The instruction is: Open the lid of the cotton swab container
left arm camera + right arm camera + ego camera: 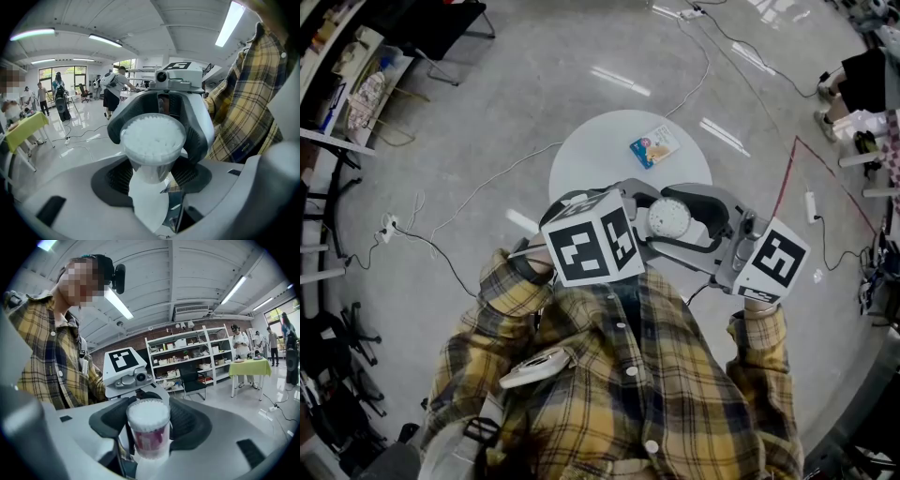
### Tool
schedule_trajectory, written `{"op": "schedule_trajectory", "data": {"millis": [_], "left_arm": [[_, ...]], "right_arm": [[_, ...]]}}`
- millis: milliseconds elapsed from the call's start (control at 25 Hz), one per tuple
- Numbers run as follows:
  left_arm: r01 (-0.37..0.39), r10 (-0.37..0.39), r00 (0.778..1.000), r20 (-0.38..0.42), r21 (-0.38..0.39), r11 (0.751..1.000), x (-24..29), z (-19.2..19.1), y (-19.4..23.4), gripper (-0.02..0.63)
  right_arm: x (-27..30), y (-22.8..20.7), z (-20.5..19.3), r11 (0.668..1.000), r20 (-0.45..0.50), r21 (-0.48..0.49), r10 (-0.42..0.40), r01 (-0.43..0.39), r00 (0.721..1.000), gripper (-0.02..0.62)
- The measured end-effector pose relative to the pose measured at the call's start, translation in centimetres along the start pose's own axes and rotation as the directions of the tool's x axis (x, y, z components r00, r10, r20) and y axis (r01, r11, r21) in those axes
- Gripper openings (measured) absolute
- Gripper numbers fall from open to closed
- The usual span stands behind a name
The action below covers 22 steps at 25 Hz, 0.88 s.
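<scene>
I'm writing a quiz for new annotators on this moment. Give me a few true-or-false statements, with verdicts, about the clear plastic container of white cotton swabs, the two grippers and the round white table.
1. The clear plastic cotton swab container stands between the jaws of both the left gripper and the right gripper. True.
2. The container rests on the round white table. False: it is held in the air above it.
3. A small colourful packet lies on the table. True.
4. The container is empty. False: it is packed with white swab heads.
</scene>
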<state>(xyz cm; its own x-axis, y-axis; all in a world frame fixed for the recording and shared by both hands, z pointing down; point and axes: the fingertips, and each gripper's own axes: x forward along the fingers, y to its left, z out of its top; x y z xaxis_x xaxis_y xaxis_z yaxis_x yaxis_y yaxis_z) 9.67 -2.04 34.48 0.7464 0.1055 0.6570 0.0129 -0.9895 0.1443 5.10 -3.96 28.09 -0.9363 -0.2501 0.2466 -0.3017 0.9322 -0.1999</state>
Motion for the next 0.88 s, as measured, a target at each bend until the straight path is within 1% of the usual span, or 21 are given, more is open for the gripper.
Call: {"op": "schedule_trajectory", "data": {"millis": [200,320,360,440,600,880], "left_arm": [[0.0,0.0,1.0,0.003,0.001,1.0,-0.1,-0.1,-0.1,0.264],[-0.037,0.038,0.999,-0.027,0.056,0.998,0.1,-0.5,0.1,0.261],[-0.034,0.036,0.999,-0.035,0.063,0.997,0.1,-0.6,0.1,0.261],[-0.013,0.015,0.999,-0.035,0.054,0.998,0.2,-0.8,-0.2,0.261],[-0.023,0.027,0.998,-0.056,0.066,0.998,0.3,-1.3,-0.2,0.261],[-0.018,0.021,0.999,-0.05,0.057,0.998,0.4,-1.4,-0.5,0.261]], "right_arm": [[0.1,0.1,-0.1,1.0,-0.006,0.02,0.006,-0.006,1.0,0.276],[0.2,0.2,0.1,0.996,0.024,0.086,0.03,-0.032,0.999,0.275],[0.2,0.2,0.1,0.995,0.026,0.095,0.03,-0.032,0.999,0.275],[0.3,0.3,-0.1,0.995,0.013,0.099,0.022,-0.023,1.0,0.275],[0.6,0.3,-0.3,0.991,-0.008,0.133,0.033,-0.032,0.999,0.275],[0.5,0.3,-0.3,0.98,0.001,0.194,0.036,-0.036,0.999,0.278]]}}
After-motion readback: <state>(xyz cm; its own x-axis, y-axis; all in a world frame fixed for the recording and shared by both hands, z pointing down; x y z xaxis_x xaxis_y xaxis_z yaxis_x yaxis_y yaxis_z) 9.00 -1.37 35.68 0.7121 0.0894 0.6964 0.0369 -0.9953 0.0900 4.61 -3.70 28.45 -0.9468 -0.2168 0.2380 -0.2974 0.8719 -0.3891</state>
